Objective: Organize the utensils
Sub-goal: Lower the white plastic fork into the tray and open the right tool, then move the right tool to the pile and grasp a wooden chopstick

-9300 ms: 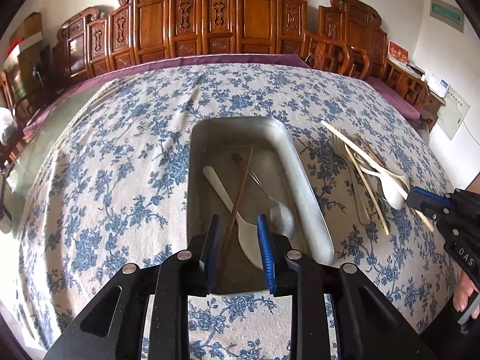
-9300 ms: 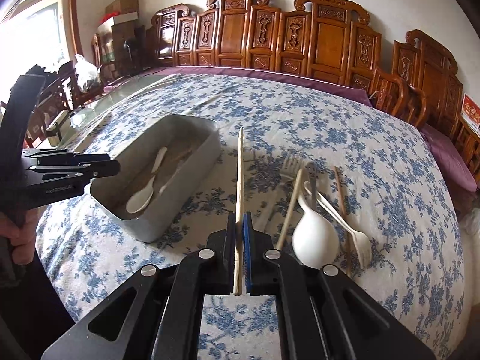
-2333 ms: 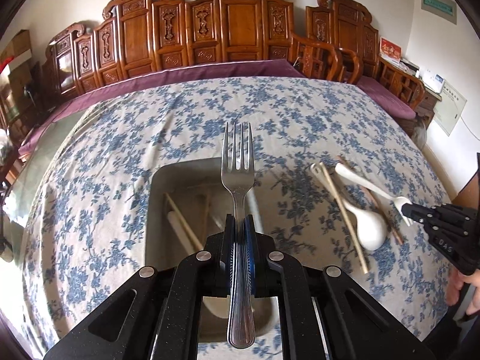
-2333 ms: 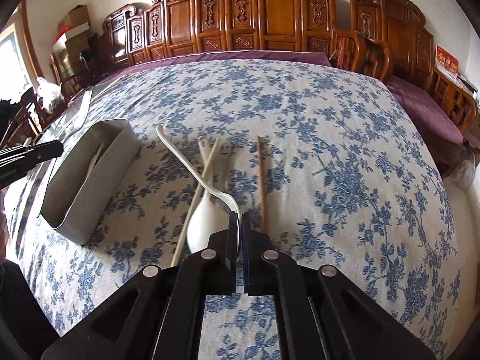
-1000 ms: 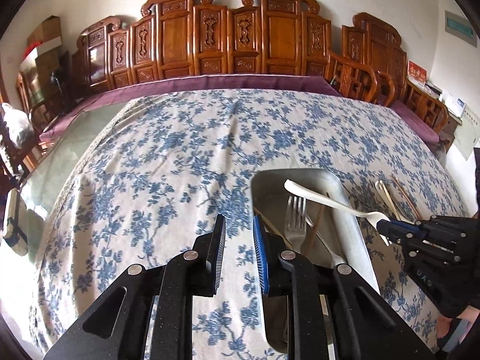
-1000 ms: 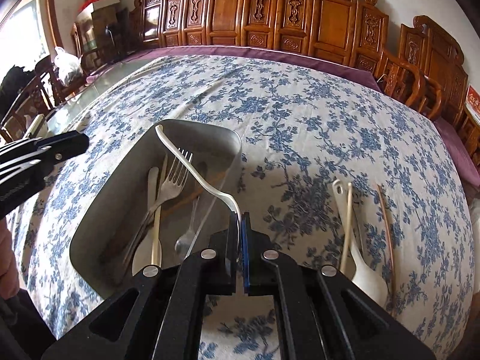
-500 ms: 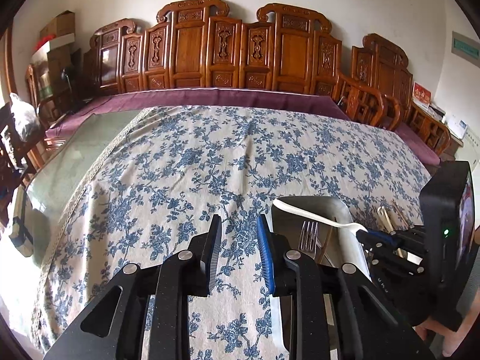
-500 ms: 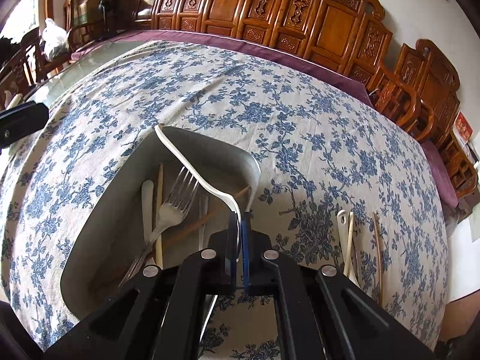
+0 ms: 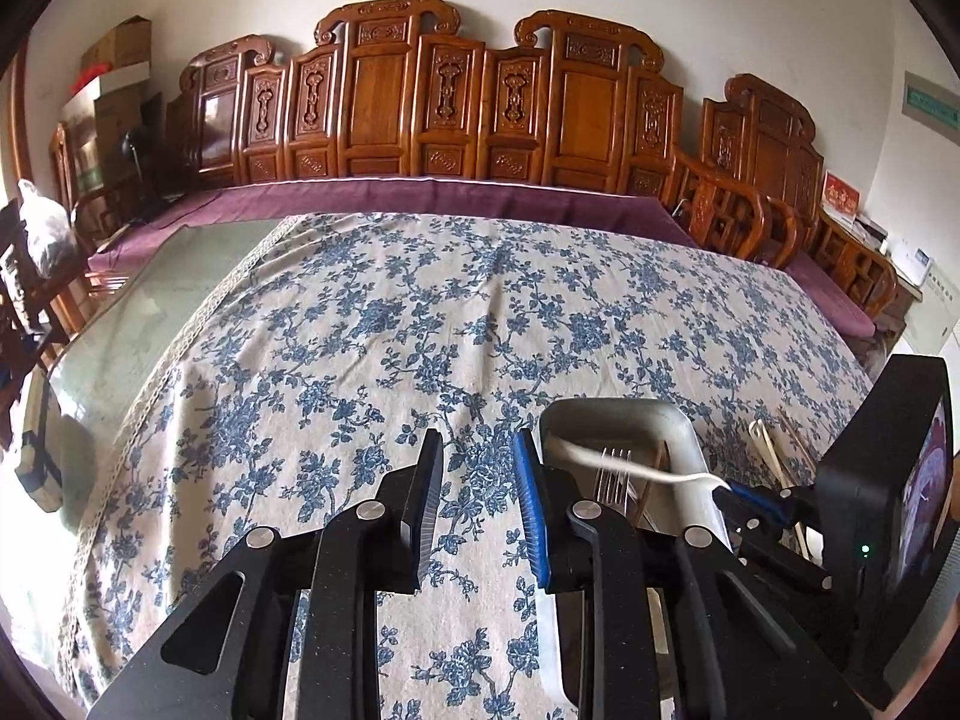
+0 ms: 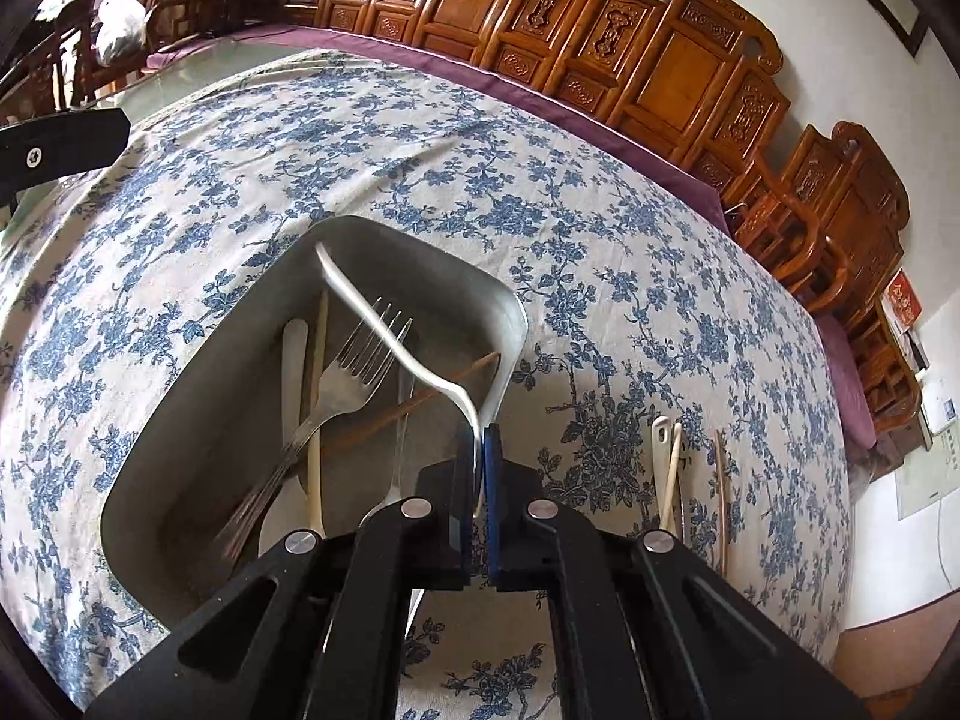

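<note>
The right gripper (image 10: 478, 450), jaws clamped on a white spoon (image 10: 384, 324), holds it above a grey tray (image 10: 516, 324) containing a fork (image 10: 354, 372), a brown chopstick (image 10: 420, 402) and pale utensils. At three o'clock, loose utensils (image 10: 669, 468) lie on the floral tablecloth (image 10: 630, 276). The left gripper (image 9: 477, 498), jaws apart and empty, hovers over open cloth at the tray's nine o'clock.

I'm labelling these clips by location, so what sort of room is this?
Most likely a dining or sitting room in a home. A large table under a blue floral tablecloth is ringed by carved wooden chairs along a white wall, and a metal tray on it holds a fork and other utensils.
</note>
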Available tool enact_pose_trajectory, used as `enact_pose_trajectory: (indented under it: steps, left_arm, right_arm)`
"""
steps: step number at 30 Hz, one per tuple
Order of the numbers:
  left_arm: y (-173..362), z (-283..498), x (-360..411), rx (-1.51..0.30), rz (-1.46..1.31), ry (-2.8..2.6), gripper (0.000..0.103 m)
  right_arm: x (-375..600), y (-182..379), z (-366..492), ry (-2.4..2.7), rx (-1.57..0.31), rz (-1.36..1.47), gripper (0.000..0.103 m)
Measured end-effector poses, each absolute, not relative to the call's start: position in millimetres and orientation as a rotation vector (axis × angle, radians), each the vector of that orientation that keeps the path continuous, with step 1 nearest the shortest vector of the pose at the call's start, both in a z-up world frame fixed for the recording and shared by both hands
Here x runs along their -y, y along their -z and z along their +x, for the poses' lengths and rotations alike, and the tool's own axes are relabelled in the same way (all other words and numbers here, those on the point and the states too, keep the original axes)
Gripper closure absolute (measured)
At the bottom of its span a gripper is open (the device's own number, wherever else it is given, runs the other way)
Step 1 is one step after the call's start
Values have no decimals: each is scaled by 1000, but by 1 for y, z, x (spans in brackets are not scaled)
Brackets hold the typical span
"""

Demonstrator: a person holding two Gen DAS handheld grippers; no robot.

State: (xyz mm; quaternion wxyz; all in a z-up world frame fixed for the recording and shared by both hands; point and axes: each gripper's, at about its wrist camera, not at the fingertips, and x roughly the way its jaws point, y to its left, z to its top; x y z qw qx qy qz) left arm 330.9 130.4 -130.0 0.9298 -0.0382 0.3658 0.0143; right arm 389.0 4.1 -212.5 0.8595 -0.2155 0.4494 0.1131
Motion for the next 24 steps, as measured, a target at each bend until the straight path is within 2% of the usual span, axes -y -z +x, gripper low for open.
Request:
enact_pose_trajectory:
  steps: [16, 21, 24]
  left_arm:
    - [132, 332, -132, -753, -80, -34, 79]
    - [134, 331, -122, -758, -67, -17, 70]
    - [137, 330, -113, -765, -62, 3, 57]
  right_arm:
    - [13, 201, 377, -403, -982, -200, 99]
    - [31, 192, 369, -424, -929, -191, 99]
    - [54, 185, 364, -421, -897, -177, 99]
